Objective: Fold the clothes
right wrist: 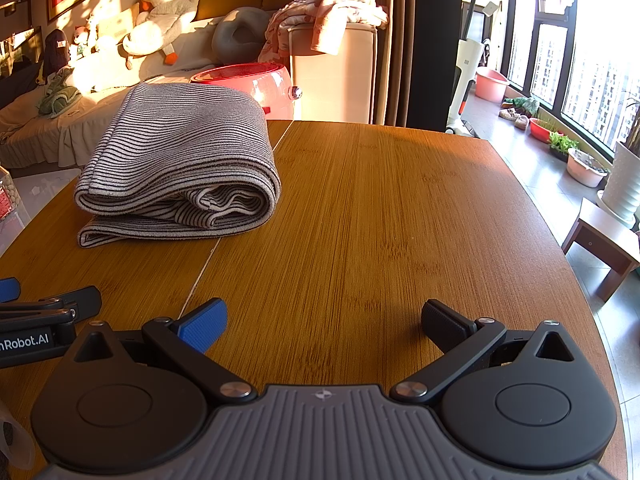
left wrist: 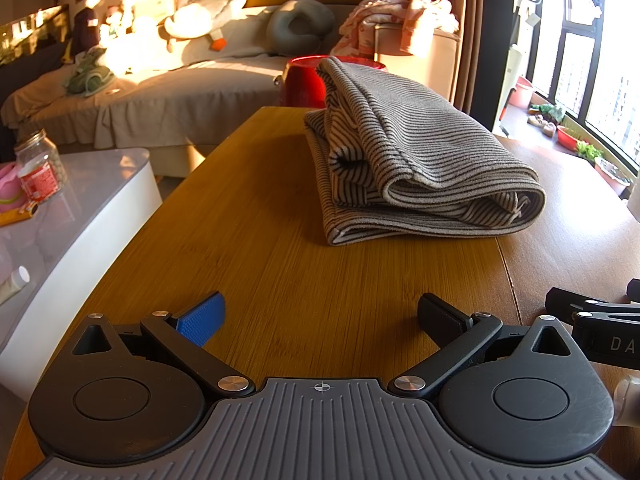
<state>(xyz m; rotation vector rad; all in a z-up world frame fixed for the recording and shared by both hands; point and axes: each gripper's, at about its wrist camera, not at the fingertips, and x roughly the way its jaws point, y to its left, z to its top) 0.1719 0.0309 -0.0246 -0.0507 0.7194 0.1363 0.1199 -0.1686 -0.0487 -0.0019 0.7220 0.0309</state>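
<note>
A grey garment with thin dark stripes lies folded into a thick bundle on the wooden table. In the right wrist view the same striped garment rests left of centre, beside the seam in the table. My left gripper is open over bare wood, well short of the garment, with nothing between its fingers. My right gripper is also open and empty, to the right of the garment. Each gripper shows at the edge of the other's view.
A red round container stands just behind the table's far edge. A white low table with a glass jar is on the left. A sofa with plush toys is behind, and windows with plant pots on the right.
</note>
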